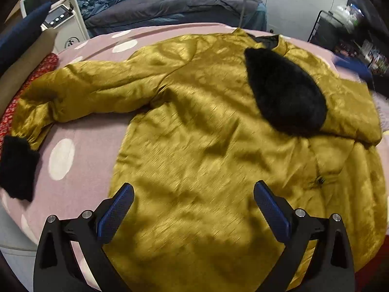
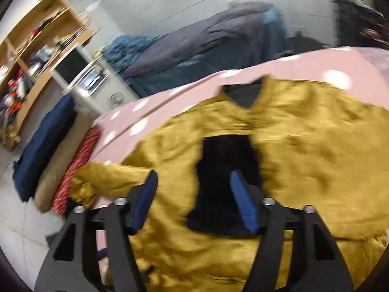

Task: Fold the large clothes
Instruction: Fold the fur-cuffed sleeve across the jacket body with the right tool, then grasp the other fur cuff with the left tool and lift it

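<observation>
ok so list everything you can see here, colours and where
jacket: 1, mustard gold, spread on the bed, one sleeve folded across its body
fur cuffs: 2, black, one on the jacket's body, one at the outstretched sleeve's end
bedspread: 1, pink with white dots, under the jacket
pillows: 3, navy, tan and red patterned, along the bed's edge
second bed: 1, grey and blue bedding, behind
shelf: 1, wooden, against the wall
left claw: open, over the hem
right claw: open, over the folded cuff
</observation>
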Available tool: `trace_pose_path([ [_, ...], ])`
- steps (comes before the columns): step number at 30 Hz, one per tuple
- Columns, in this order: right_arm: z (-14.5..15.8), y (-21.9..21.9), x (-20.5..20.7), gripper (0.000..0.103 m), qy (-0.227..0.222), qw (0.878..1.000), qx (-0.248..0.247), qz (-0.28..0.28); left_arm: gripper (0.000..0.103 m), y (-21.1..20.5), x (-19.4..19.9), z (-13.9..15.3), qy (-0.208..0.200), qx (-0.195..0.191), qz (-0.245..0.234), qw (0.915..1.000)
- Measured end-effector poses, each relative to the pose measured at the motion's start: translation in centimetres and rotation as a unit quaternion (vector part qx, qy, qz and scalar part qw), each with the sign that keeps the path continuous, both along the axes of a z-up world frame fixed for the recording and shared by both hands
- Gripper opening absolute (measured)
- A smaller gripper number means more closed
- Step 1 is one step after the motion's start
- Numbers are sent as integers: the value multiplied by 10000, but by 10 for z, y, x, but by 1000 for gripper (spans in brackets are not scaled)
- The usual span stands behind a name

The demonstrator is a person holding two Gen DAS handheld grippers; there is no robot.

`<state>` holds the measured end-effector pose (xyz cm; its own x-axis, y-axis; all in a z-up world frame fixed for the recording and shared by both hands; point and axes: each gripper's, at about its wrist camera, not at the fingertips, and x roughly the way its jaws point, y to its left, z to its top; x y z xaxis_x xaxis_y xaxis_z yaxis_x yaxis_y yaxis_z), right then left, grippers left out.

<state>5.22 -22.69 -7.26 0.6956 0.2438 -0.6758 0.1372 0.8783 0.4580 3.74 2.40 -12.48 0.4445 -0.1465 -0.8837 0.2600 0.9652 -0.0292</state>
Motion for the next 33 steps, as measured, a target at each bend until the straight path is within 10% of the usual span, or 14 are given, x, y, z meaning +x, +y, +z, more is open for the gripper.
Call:
trace_pose_path([
  [7,-41,-86,-89,64,732,9885,-715,-1115,97,-54,39,23,-232,-650,-480,9965],
  [13,-76,-78,-144,78,1182,9791,-1511,-670,93,-107,74,10,131,-863,-940,9917],
  [17,-99,-64,-163,82,1148,9664,-2262,-410,60,-137,86,-18,484,-742,-1145,9895],
  [21,-107,-54,-168,92,843,9572,-2746,-366,35,-147,81,-8,-12,-443,-1211,9917],
  [26,-113,-59,-170,97,638,9615,-2613,-570,26,-122,86,40,-617,-738,-806,9921],
  [33,-108,-59,-169,97,589,9613,-2630,-578,12,-81,97,38,-863,-66,-196,9961],
])
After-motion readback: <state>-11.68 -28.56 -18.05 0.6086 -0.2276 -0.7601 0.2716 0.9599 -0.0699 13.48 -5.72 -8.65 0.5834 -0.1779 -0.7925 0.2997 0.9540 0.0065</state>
